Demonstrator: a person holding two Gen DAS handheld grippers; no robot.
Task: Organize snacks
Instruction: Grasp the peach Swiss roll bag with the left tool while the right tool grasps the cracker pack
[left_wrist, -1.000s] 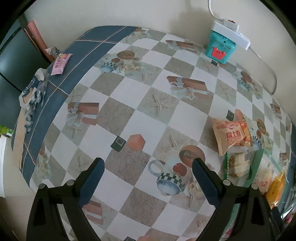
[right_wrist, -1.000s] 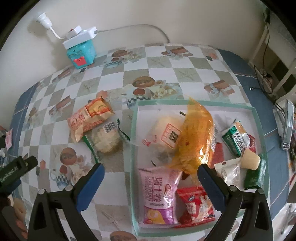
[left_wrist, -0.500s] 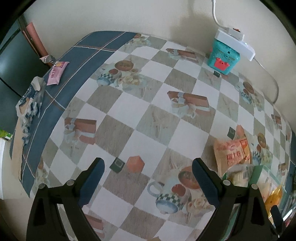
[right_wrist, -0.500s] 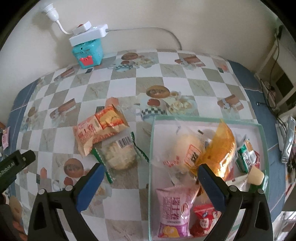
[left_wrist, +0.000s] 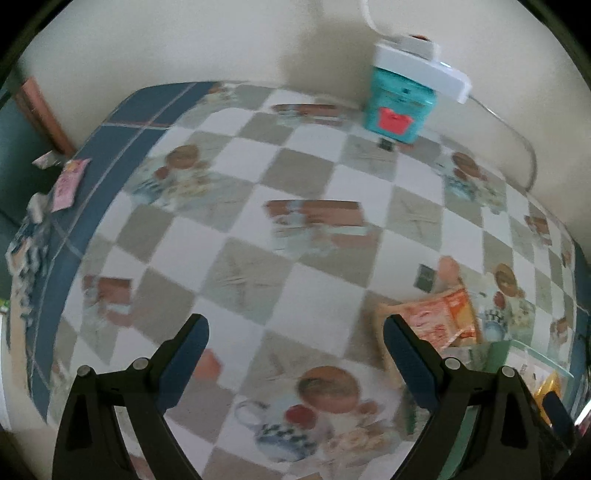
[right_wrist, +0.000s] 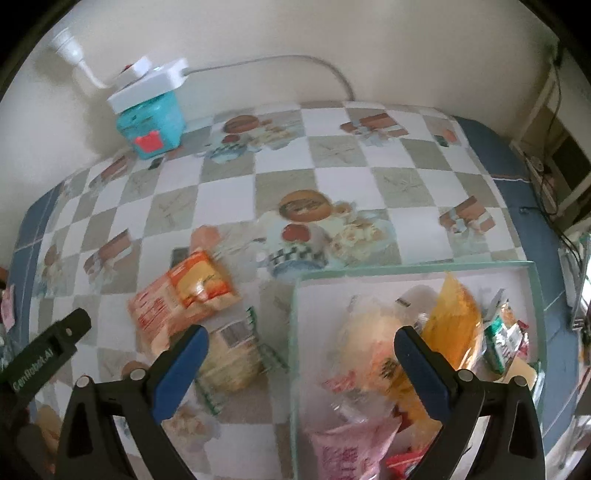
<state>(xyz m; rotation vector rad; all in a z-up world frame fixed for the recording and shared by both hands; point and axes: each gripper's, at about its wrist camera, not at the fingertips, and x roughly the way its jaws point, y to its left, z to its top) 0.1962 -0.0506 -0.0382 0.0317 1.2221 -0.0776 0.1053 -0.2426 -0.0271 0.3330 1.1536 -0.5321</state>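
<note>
Left wrist view is smeared by motion, so the checkered oilcloth on the counter (left_wrist: 258, 206) reads only as soft squares and blurred teapot prints. The left claw (left_wrist: 293, 345) stands wide with nothing between its blue pads. At the right edge the orange snack packet (left_wrist: 439, 319) shows only in part, and the tray (left_wrist: 535, 354) is cut to a green corner. Far off, a teal box (left_wrist: 397, 110) carries a white power strip (left_wrist: 424, 70).

Right wrist view shows what that one hides: the whole shallow, glassy, green-rimmed tray (right_wrist: 406, 267) at near right, heaped with crinkled wrappers whose print is unreadable. The orange snack packet (right_wrist: 181, 299) and a clear green-edged biscuit pack (right_wrist: 236, 350) lie on the counter just left of it. The right claw (right_wrist: 301, 356) is spread wide, empty, above the tray's left rim.
</note>
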